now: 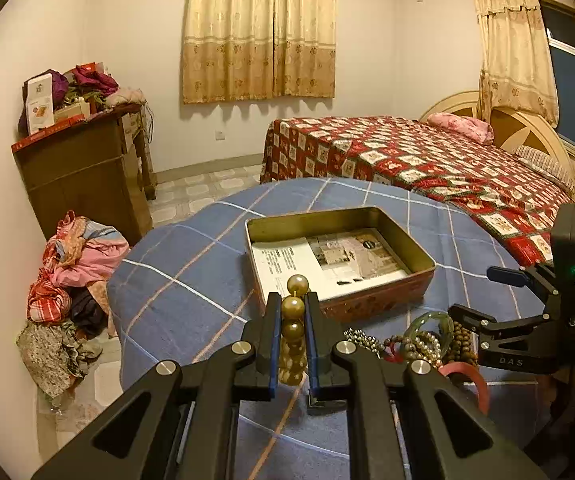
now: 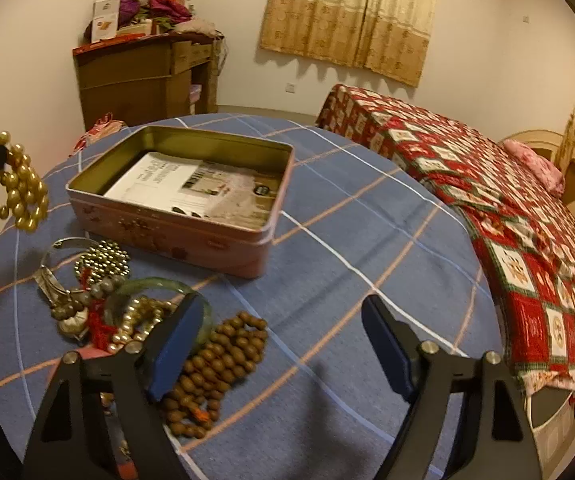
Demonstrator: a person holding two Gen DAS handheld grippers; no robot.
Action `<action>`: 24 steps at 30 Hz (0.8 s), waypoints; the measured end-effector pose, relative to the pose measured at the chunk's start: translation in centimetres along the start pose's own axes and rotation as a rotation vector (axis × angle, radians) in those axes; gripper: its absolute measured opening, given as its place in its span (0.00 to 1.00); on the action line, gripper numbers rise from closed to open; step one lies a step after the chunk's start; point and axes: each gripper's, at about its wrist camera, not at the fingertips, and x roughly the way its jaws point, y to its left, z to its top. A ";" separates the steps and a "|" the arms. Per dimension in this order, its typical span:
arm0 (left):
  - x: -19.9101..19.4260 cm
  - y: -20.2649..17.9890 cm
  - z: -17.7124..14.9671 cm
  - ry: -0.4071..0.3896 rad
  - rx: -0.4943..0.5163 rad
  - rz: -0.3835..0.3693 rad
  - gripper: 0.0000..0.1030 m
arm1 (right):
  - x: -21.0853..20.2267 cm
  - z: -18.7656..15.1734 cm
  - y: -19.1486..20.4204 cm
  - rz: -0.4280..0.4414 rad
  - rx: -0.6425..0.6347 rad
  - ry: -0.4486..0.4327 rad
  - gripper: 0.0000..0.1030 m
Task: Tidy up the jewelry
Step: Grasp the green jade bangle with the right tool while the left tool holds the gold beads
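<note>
A strand of gold pearls [image 1: 293,330] is being pinched between the blue pads of the left gripper [image 1: 292,304], its jaws nearly pressed together on the beads. In the right wrist view the strand is being held clear of the surface [image 2: 327,240], hanging in loops at the left edge of the picture, beside the tin [image 2: 175,236] and above the surface's near left part.

The open tin is being carried near the middle of the surface, on a blue checked cloth, with printed paper [image 2: 191,188] lying flat inside it; no jewelry is seen in it.

The rest of the jewelry is being left in a heap [image 2: 99,300] by the near left edge of the surface, just in front of the tin: a green bangle [image 2: 151,284], a cluster of small metal beads [image 2: 103,264], pale pearls, a watch and red cord, all tangled together. A string of brown wooden beads [image 2: 215,364] is lying at the heap's right side.

The right gripper [image 2: 283,348] is being held spread wide over the brown beads, its left finger [image 2: 179,344] above the bangle and the beads, its right finger over bare cloth. Nothing is being gripped between its pads; whether the left pad is touching the beads cannot be told.
</note>
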 end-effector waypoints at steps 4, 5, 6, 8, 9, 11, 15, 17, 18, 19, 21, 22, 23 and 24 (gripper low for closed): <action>0.5 -0.2 -0.6 0.019 0.002 -0.013 0.10 | 0.6 0.2 1.3 0.036 -0.053 0.022 0.70; 0.7 -0.2 -0.7 0.022 0.000 -0.014 0.10 | 1.0 0.2 1.7 0.046 -0.072 0.035 0.64; 0.8 -0.1 -0.8 0.025 -0.002 -0.015 0.10 | 1.3 0.1 2.0 0.050 -0.082 0.044 0.57; 0.7 0.1 -0.8 0.024 -0.006 -0.014 0.10 | 2.3 0.0 2.4 0.065 -0.097 0.081 0.29; 0.7 0.2 -0.8 0.023 -0.008 -0.013 0.10 | 2.5 -0.1 2.3 0.089 -0.089 0.096 0.21; 0.5 0.5 -0.7 0.018 -0.013 -0.009 0.10 | 2.1 -0.1 1.9 0.118 -0.055 0.085 0.08; 0.4 0.7 -0.5 0.013 -0.015 -0.007 0.10 | 0.2 0.2 0.8 0.148 0.003 0.028 0.08; 0.5 0.5 -0.5 0.014 -0.013 -0.007 0.10 | -0.8 0.5 0.3 0.163 0.025 0.005 0.08; 0.5 0.4 -0.5 0.014 -0.010 -0.009 0.10 | -1.2 0.6 0.1 0.166 0.035 -0.006 0.08; 0.4 0.3 -0.4 0.014 -0.007 -0.011 0.10 | -1.6 0.8 0.0 0.169 0.045 -0.018 0.08; 0.4 0.1 -0.4 0.013 -0.001 -0.013 0.10 | -1.8 1.4 -0.1 0.163 0.052 -0.038 0.08; 0.4 0.0 -0.3 0.013 0.001 -0.014 0.10 | -2.0 1.6 -0.2 0.164 0.055 -0.048 0.08; 0.4 0.0 -0.2 0.013 0.002 -0.014 0.10 | -2.3 1.7 -0.2 0.167 0.061 -0.060 0.08; 0.4 -0.1 -0.2 0.013 0.002 -0.013 0.10 | -2.5 1.9 -0.3 0.168 0.064 -0.068 0.08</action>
